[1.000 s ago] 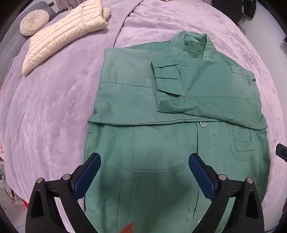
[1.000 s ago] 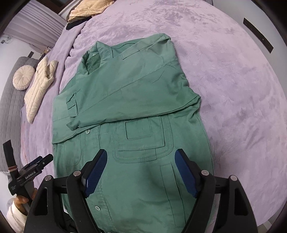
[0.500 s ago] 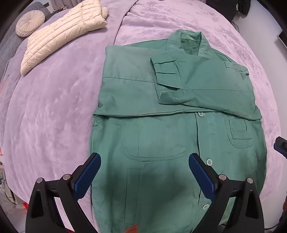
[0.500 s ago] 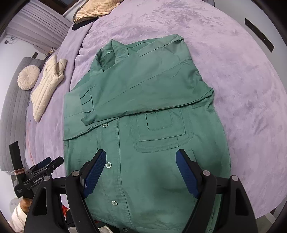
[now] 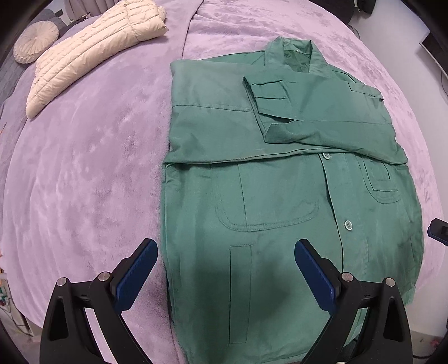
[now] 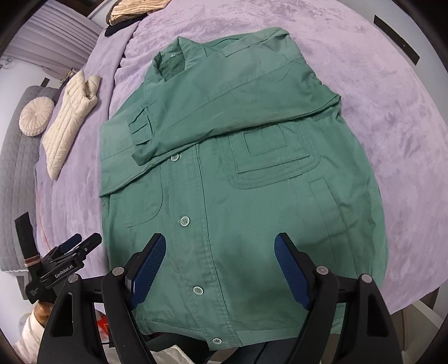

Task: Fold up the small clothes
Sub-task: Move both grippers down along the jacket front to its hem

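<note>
A green button-up jacket (image 5: 280,196) lies flat, front up, on a purple bedspread (image 5: 84,168), collar at the far end. Both sleeves are folded across the chest. It also shows in the right wrist view (image 6: 252,182). My left gripper (image 5: 225,274) is open and empty, hovering above the jacket's lower left hem. My right gripper (image 6: 219,268) is open and empty above the jacket's bottom hem, to the right of the button placket. The left gripper also shows in the right wrist view (image 6: 70,246) at the lower left, off the jacket.
A cream quilted jacket (image 5: 89,53) and a round cushion (image 5: 35,42) lie at the far left of the bed. Folded tan clothing (image 6: 134,11) sits at the far end. The bed's near edge lies under both grippers; floor clutter shows below it.
Both grippers have pulled back toward the bed's near edge, so more of the jacket's hem shows. The jacket has not moved. Both stay open.
</note>
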`<state>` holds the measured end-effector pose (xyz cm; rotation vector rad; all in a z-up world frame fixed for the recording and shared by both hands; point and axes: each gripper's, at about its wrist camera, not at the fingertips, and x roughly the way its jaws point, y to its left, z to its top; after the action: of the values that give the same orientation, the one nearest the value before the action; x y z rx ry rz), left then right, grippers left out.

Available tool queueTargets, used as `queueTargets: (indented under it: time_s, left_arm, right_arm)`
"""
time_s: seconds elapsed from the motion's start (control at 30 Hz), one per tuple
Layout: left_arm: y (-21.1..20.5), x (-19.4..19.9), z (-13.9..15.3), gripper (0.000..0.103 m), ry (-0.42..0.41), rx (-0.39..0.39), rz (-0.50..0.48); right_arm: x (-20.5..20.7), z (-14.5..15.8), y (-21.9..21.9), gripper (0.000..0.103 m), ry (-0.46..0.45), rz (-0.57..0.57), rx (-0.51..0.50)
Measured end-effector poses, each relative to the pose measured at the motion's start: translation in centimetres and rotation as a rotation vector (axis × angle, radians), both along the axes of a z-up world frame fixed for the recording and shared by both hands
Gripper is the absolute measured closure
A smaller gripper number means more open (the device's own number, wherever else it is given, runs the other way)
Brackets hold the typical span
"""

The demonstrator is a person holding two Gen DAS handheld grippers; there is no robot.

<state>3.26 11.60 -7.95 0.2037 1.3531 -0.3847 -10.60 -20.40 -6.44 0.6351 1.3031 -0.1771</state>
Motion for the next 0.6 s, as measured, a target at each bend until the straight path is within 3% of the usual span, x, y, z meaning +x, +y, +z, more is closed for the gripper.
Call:
queueTargets:
  time_s: [0.33,0.6]
  left_arm:
    - [3.6,-4.2,-1.5,0.004,0.041,-0.013,0.091]
    - [6.2,-10.3,-5.5,0.004,0.139,0.008,0.202]
  right_arm:
    - [-1.3,-1.1,-0.1,0.021,0.002,0.111,0.024]
    - [-9.4,-4.2,-5.9,0.021,0.066,0.029,0.037]
